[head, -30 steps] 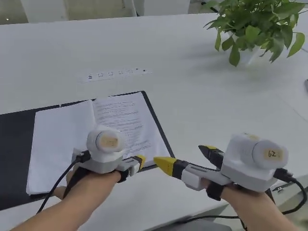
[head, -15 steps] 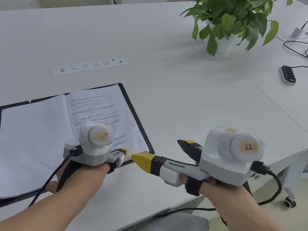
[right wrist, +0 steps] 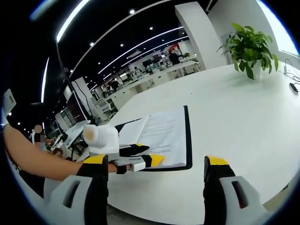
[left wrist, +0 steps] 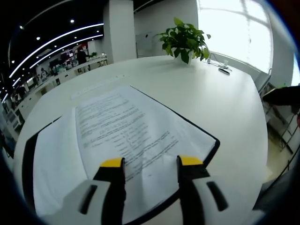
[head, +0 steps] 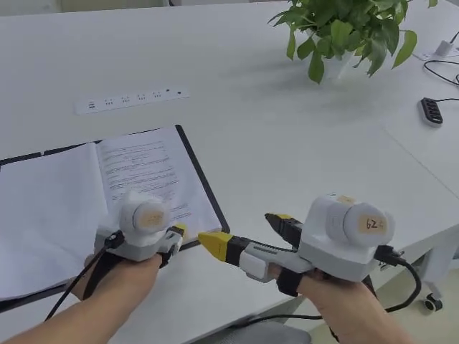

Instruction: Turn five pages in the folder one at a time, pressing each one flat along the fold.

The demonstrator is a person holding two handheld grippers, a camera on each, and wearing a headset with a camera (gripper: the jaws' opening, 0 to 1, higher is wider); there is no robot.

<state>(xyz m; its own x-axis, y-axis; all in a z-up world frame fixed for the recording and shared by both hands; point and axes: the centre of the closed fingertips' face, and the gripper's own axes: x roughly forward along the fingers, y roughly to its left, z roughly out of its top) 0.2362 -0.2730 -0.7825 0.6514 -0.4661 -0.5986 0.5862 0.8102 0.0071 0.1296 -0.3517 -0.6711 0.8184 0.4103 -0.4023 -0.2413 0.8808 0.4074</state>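
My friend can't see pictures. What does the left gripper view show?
An open black folder with a printed page lies on a white table, the left gripper open over the page's near edge. A potted plant stands beyond.

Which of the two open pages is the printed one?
The right-hand page in the head view, next to the folder cover's right edge: it carries lines of text, while the left-hand page looks blank.
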